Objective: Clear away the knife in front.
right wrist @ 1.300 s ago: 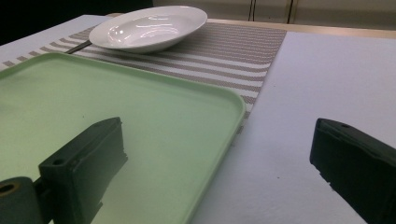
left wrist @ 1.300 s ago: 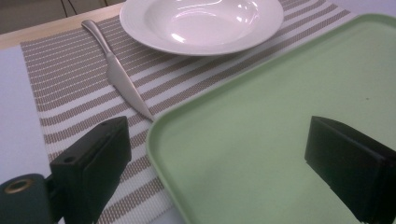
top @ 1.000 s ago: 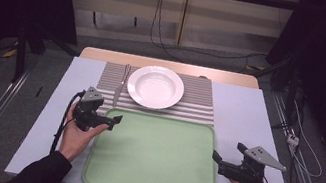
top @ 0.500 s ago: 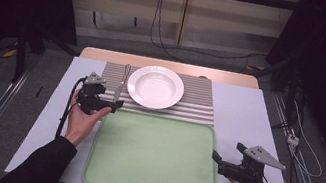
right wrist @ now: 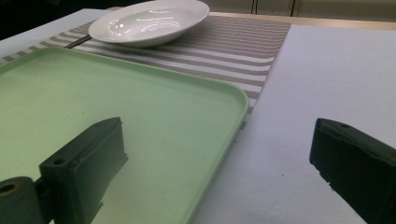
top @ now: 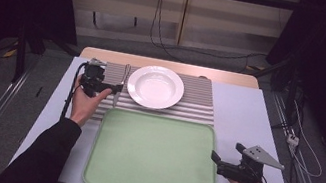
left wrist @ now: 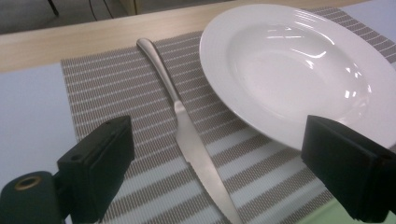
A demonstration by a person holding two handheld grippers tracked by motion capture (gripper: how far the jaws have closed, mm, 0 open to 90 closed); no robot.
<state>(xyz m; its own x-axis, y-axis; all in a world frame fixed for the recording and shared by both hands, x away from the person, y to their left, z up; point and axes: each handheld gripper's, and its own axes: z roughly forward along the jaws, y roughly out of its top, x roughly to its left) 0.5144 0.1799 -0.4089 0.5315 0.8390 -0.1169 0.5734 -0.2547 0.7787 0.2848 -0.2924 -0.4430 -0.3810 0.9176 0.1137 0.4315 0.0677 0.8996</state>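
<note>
A silver table knife (top: pixel 121 82) lies on a striped placemat (top: pixel 196 102), just left of a white deep plate (top: pixel 155 86). My left gripper (top: pixel 109 88) hovers at the knife's blade end. In the left gripper view the jaws stand open with the knife (left wrist: pixel 187 135) running between them and the plate (left wrist: pixel 289 70) to its right. My right gripper (top: pixel 216 160) rests open at the right edge of a pale green tray (top: pixel 155 153). In the right gripper view one jaw is over the tray (right wrist: pixel 93 107) and the other over bare table.
The tray is bare and takes up the front middle of the white table (top: pixel 248 111). A wooden strip (top: pixel 170 66) runs along the table's far edge. Cables trail on the floor behind and to the right.
My left gripper has moved forward from the tray's left corner onto the placemat, up to the knife. The right gripper has stayed where it was.
</note>
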